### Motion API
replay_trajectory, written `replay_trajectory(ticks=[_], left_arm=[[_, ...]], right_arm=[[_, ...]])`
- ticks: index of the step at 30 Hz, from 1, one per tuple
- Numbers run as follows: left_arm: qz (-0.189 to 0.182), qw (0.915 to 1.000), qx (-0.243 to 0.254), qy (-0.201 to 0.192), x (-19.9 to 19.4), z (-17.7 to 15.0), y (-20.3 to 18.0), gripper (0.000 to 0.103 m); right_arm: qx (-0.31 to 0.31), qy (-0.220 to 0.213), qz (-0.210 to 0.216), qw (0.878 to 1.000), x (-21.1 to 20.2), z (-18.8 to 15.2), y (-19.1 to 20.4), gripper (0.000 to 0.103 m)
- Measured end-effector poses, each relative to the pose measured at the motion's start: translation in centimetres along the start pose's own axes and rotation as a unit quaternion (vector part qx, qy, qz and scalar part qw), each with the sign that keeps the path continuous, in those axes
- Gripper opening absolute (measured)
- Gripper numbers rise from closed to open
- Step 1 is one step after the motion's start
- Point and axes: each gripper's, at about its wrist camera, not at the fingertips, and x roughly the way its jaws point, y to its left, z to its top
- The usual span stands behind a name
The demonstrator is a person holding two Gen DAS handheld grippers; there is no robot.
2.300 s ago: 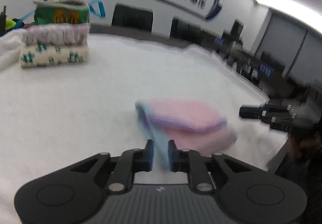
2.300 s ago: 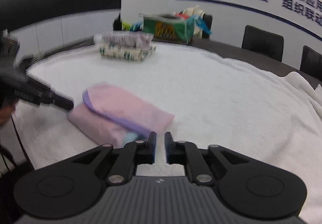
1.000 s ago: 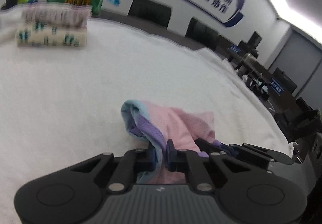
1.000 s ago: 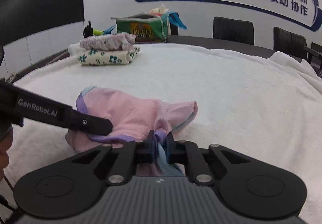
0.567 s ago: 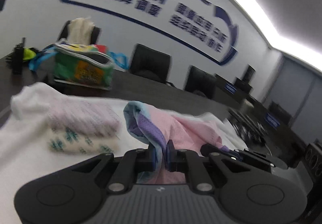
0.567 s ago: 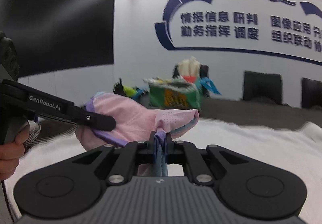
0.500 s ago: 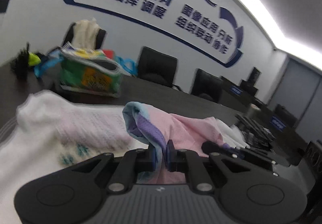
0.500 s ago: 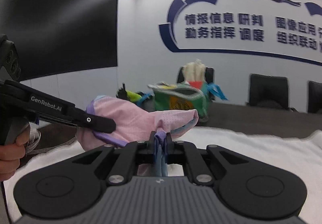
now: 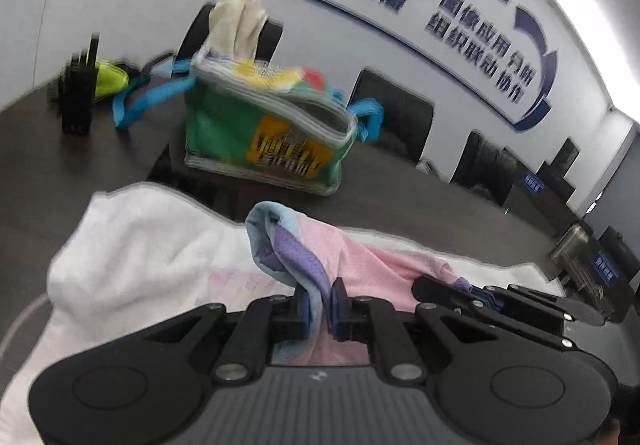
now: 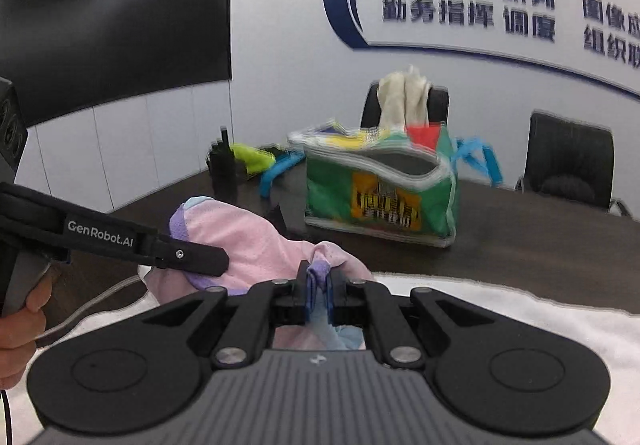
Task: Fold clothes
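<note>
A folded pink garment (image 9: 360, 257) with purple and light-blue trim hangs in the air between both grippers. My left gripper (image 9: 320, 305) is shut on its blue-and-purple edge. My right gripper (image 10: 318, 293) is shut on the other end of the pink garment (image 10: 248, 237). In the left wrist view the right gripper (image 9: 424, 285) reaches in from the right. In the right wrist view the left gripper (image 10: 216, 261) reaches in from the left, held by a person's hand (image 10: 20, 321). A blurred folded stack (image 9: 236, 281) lies on the white towel (image 9: 140, 237) just under the garment.
A green bag (image 9: 264, 141) stuffed with clothes stands on the dark table (image 9: 440, 213) just beyond the towel's edge. A black radio (image 9: 78, 93) and a yellow-green item (image 9: 110, 79) sit at the far left. Black chairs (image 10: 568, 165) line the wall.
Both grippers lifted the pink garment off the towel and carried it across the table towards the green bag, which is now much closer. Both grips stayed shut.
</note>
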Motion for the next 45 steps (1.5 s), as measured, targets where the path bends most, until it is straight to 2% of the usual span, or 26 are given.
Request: replay_trajectory(ticks=[1, 2, 4, 6, 7, 10, 11, 12, 14, 17, 18, 20, 23, 27, 30, 32, 34, 36, 37, 38, 39, 40, 43, 44, 45], left_arm=[[0.01, 0.9999, 0.004, -0.002, 0.7, -0.7, 0.6, 0.021], [0.02, 0.9997, 0.009, -0.005, 1.5, -1.3, 1.2, 0.041], [0.053, 0.9978, 0.03, -0.026, 1.2, -2.9, 1.5, 0.063], [0.076, 0.9928, 0.074, -0.055, -0.7, -3.7, 0.8, 0.063], [0.082, 0.9898, 0.086, -0.078, -2.0, -3.7, 0.5, 0.063], [0.074, 0.9808, 0.073, -0.165, -4.9, -2.5, -0.7, 0.061], [0.069, 0.9786, 0.07, -0.181, -4.9, -2.0, -1.2, 0.051], [0.074, 0.9778, 0.07, -0.183, -4.1, -1.8, -1.7, 0.043], [0.093, 0.9782, 0.071, -0.172, -1.4, -1.8, -2.3, 0.013], [0.094, 0.9894, 0.033, -0.106, 2.4, -3.8, -1.1, 0.007], [0.096, 0.9897, 0.029, -0.103, 3.0, -5.0, -0.7, 0.007], [0.105, 0.9853, 0.056, -0.122, 3.2, -7.2, -0.5, 0.007], [0.125, 0.9792, 0.085, -0.136, 3.0, -8.5, -1.1, 0.007], [0.147, 0.971, 0.123, -0.143, 3.4, -9.3, -1.9, 0.007], [0.155, 0.969, 0.132, -0.14, 3.4, -9.1, -2.1, 0.007], [0.159, 0.9686, 0.132, -0.139, 3.2, -8.8, -2.0, 0.007], [0.163, 0.9681, 0.132, -0.137, 3.1, -8.5, -2.0, 0.007], [0.16, 0.97, 0.121, -0.138, 2.4, -8.0, -1.6, 0.013], [0.161, 0.9704, 0.114, -0.139, 1.8, -7.8, -1.5, 0.024], [0.168, 0.9691, 0.109, -0.144, 1.1, -7.7, -1.6, 0.04], [0.183, 0.9653, 0.106, -0.153, 0.2, -7.7, -1.8, 0.047], [0.198, 0.9611, 0.102, -0.163, -0.8, -7.8, -2.1, 0.051], [0.244, 0.9461, 0.089, -0.193, -4.6, -8.8, -3.5, 0.053], [0.256, 0.9443, 0.077, -0.192, -5.9, -9.4, -4.0, 0.057], [0.257, 0.9463, 0.063, -0.185, -7.0, -10.1, -4.5, 0.06]], right_arm=[[-0.001, 0.018, -0.001, 1.0, 1.0, -0.7, -0.1, 0.006], [-0.002, 0.035, -0.003, 0.999, 2.1, -1.4, -0.1, 0.007], [-0.005, 0.06, -0.01, 0.998, 3.6, -2.6, -0.3, 0.013], [-0.012, 0.041, -0.028, 0.999, 2.8, -2.8, -0.6, 0.039], [-0.014, 0.02, -0.03, 0.999, 2.0, -2.6, -0.9, 0.04], [-0.014, -0.043, -0.027, 0.999, -0.1, -1.6, -1.6, 0.036], [-0.002, -0.059, -0.006, 0.998, 0.0, -1.0, -1.8, 0.026], [0.01, -0.067, 0.017, 0.998, 0.5, -0.4, -1.8, 0.021], [0.009, -0.054, 0.034, 0.998, 2.5, -0.1, -0.7, 0.017], [-0.007, -0.023, 0.009, 1.0, 5.7, -2.1, 0.9, 0.014], [-0.008, -0.009, 0.005, 1.0, 6.6, -3.1, 1.2, 0.013], [-0.011, -0.006, -0.002, 1.0, 7.5, -5.3, 1.4, 0.013], [-0.008, -0.031, 0.0, 0.999, 7.3, -7.4, 1.4, 0.013], [-0.004, -0.043, -0.014, 0.999, 7.0, -7.8, 2.0, 0.013], [-0.023, -0.05, -0.028, 0.998, 6.1, -7.6, 2.2, 0.014], [0.006, -0.051, -0.043, 0.998, 5.2, -7.0, 0.9, 0.015], [0.045, -0.051, -0.091, 0.994, 4.1, -6.9, -0.9, 0.015], [0.08, -0.054, -0.117, 0.988, 2.3, -7.1, -2.8, 0.015], [0.086, -0.058, -0.12, 0.987, 1.1, -7.3, -3.3, 0.015], [0.086, -0.064, -0.123, 0.987, -0.2, -7.5, -3.7, 0.015], [0.085, -0.071, -0.129, 0.985, -1.5, -7.6, -4.1, 0.016], [0.083, -0.08, -0.137, 0.984, -2.9, -7.8, -4.3, 0.017], [0.09, -0.093, -0.139, 0.982, -7.0, -8.3, -4.6, 0.031], [0.093, -0.093, -0.137, 0.982, -8.3, -8.6, -4.7, 0.038], [0.093, -0.092, -0.13, 0.983, -9.6, -9.0, -4.6, 0.042]])
